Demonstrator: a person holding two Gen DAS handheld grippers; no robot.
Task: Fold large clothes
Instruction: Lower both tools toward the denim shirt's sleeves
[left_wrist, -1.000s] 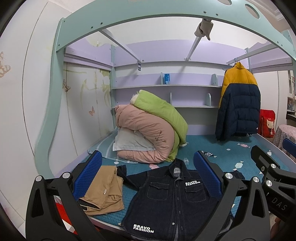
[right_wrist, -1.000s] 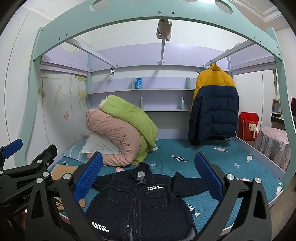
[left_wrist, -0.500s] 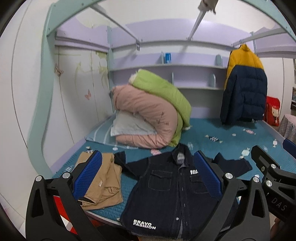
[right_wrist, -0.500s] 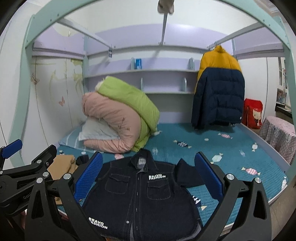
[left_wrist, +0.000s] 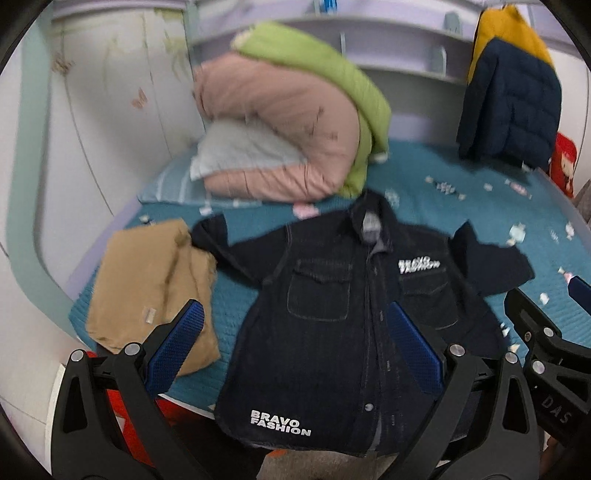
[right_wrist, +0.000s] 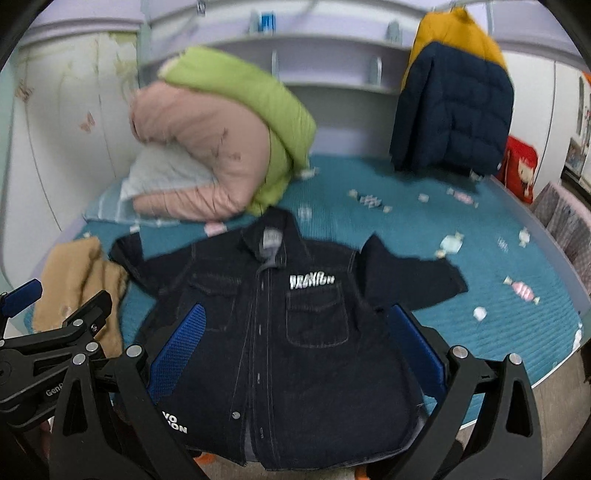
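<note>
— Where's the jacket (left_wrist: 325, 332)?

— Spread flat, front up, on the teal bedspread (left_wrist: 480, 206), at the near edge. Collar toward the wall, hem hanging a little over the edge. Buttoned down the middle, white lettering on one chest pocket and again near the hem. Both short sleeves out to the sides.

— And the left gripper (left_wrist: 291, 343)?

— Poised above the lower half of the jacket, jaws spread wide, nothing between the blue pads (left_wrist: 177, 343). One pad over the gap between the jacket and the tan garment (left_wrist: 147, 284), the other over the button line. Not clearly touching cloth; hard to say from this angle.

— The right gripper (right_wrist: 295, 347)?

— Same story: jaws wide apart, empty, framing the jacket's middle in its own view. Seen also at the right edge of the left camera's view, beside the jacket's sleeve.

— Anything else on the bed?

— Tan garment folded just left of the jacket, touching or nearly touching its sleeve. Farther back, a pink quilt (right_wrist: 199, 155) rolled up with a green quilt (right_wrist: 251, 96) over it, a pale pillow (right_wrist: 166, 173) tucked under. Yellow-and-navy puffer coat (right_wrist: 454, 107) hanging at the back right, a red bag (right_wrist: 521, 166) beyond it. Both views somewhat blurred.
</note>
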